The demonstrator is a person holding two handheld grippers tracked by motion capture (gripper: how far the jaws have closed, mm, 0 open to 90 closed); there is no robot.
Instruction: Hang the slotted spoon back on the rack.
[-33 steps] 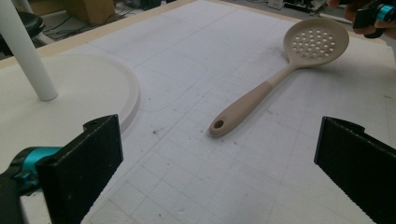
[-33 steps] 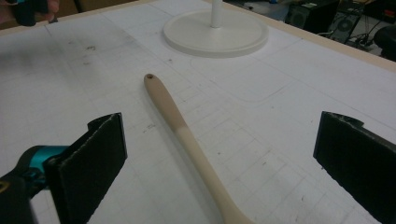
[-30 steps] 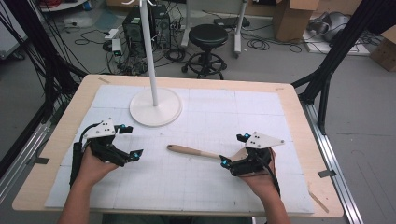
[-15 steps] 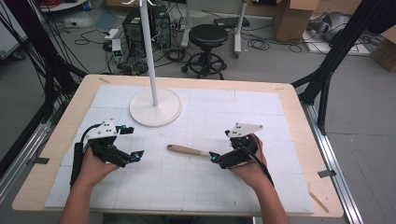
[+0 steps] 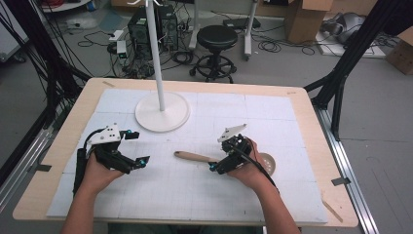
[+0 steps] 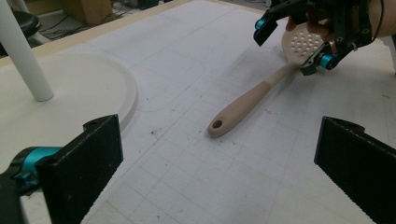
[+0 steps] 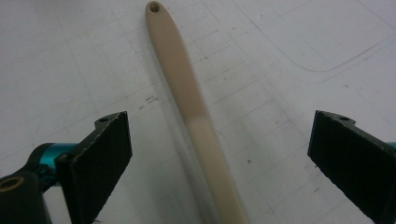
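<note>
Spatula (image 5: 195, 157) lies flat mid-table, handle pointing left, slotted head by right hand; looks light, stiff, prob. smooth plastic; best grip = mid-handle; right gripper (image 7: 219, 154) jaws spread astride it, not touching; left gripper (image 5: 136, 147) spread too, idle at left.

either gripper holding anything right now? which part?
Nothing held. Right gripper is open, jaws either side of the spatula handle, not touching. Left gripper is open, apart from it.

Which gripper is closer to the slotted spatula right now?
Right. The right gripper hangs over the spatula, jaws open astride its handle; the left gripper sits apart, off the handle's end.
</note>
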